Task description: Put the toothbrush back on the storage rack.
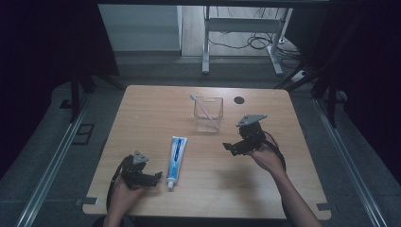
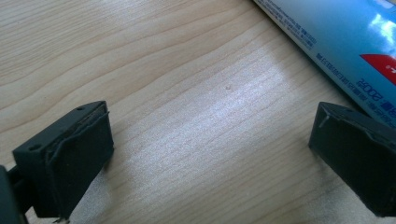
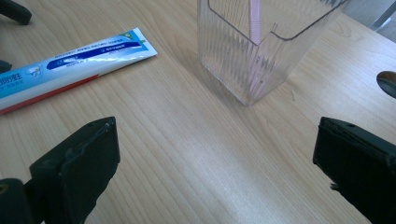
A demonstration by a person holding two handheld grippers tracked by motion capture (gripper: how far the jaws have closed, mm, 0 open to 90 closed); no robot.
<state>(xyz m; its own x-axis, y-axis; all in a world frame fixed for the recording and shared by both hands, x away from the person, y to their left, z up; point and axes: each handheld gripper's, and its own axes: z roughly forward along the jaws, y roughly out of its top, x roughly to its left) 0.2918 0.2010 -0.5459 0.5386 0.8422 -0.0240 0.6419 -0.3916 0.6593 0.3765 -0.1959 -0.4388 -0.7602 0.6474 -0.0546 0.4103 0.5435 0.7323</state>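
Your left gripper [image 1: 150, 178] sits low over the near left of the table [image 1: 142, 109] with its jaws spread wide and nothing between them; the left gripper view shows bare wood in the gap and the toothpaste tube [image 2: 345, 42] just beyond the jaw on that view's right, very close to it though contact cannot be confirmed. Your right gripper [image 1: 232, 148] is held above the table right of centre, jaws likewise wide and empty, pointed toward the clear ribbed cup [image 3: 261, 46]. The tube lies flat near the middle of the near half of the table, cap end toward you, just beside the left gripper in the high view. The cup stands upright farther back, well apart from the tube, with a pink toothbrush [image 1: 201, 106] already leaning inside it, head up over the rim. Judged from this layout, the work appears to be putting the toothpaste into the cup with the brush: the brush is in, the tube has not been lifted, so the grasp, carry and placement all remain. Regarding markings, the tube is white and blue with a red band and carries small printed text; only the figure "200g" can be made out, read upside down in the left gripper view. No brand name is legible. The cup bears no label.
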